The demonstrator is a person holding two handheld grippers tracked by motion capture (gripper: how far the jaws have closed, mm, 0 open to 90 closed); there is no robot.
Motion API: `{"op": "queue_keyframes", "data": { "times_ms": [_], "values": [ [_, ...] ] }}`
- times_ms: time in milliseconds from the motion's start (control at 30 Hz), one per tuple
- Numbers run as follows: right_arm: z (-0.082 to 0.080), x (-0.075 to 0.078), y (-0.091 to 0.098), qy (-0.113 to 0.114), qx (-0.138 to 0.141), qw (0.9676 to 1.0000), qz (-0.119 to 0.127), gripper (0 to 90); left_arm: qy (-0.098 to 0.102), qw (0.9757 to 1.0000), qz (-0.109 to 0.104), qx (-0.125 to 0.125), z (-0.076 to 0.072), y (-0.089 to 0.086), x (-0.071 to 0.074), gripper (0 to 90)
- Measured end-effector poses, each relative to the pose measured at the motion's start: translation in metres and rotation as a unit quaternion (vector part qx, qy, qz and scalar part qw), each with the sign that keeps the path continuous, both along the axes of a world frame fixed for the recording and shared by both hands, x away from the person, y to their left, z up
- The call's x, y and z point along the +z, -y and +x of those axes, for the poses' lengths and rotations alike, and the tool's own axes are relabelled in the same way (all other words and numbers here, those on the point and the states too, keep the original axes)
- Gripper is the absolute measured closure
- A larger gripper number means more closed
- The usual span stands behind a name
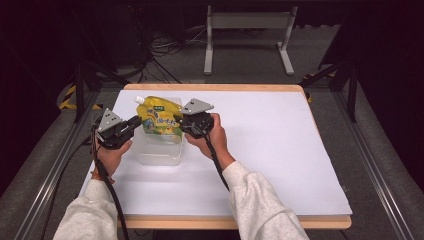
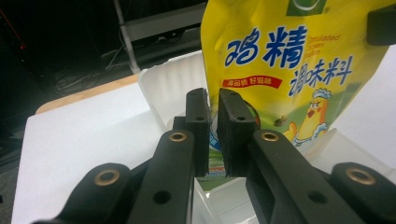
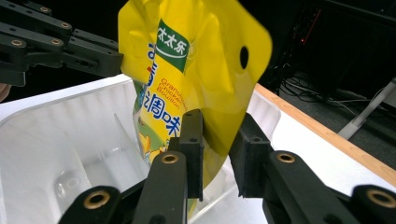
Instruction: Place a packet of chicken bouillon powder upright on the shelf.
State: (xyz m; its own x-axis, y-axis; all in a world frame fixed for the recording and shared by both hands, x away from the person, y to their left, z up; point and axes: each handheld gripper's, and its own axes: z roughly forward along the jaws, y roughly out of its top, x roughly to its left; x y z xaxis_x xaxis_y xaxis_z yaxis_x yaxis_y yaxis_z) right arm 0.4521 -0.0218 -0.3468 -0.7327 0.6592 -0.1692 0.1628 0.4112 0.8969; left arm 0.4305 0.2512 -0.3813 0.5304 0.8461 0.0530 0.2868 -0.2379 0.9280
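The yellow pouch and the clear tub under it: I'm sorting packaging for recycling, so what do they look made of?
The yellow spouted seasoning pouch looks like flexible glossy plastic film: it creases, reflects light, and has a punched hang hole. The clear rectangular tub looks like thin rigid translucent plastic, since the table shows through its walls; whether the pouch has a foil layer inside can't be told.

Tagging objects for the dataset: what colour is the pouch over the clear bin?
Bright yellow pouch with blue lettering and a green logo; clearest in the left gripper view.

Yellow spouted pouch point(image 1: 159, 119) upright over clear plastic bin point(image 1: 160, 155) — gripped at both edges.
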Motion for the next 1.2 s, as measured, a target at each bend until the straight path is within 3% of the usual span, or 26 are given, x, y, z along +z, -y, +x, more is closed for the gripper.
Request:
{"op": "queue_keyframes", "data": {
  "times_ms": [333,700,867,1200],
  "values": [
    [-0.005,0.011,0.011,0.009,-0.006,0.9999,-0.005,75.6,0.009,0.9999,-0.003,-0.004,-0.009,0.002,0.007,81.1],
    [-0.011,0.021,0.023,0.017,-0.006,0.9997,-0.015,76.2,0.013,0.9998,0.011,-0.015,-0.018,0.014,0.011,77.7],
    [-0.015,0.024,0.029,0.019,-0.004,0.9996,-0.019,74.9,0.019,0.9995,0.017,-0.018,-0.022,0.020,0.013,70.8],
    [-0.026,0.029,0.043,0.039,-0.001,0.9976,-0.057,72.6,0.019,0.9977,0.057,-0.031,-0.031,0.039,0.013,56.8]
  ]
}}
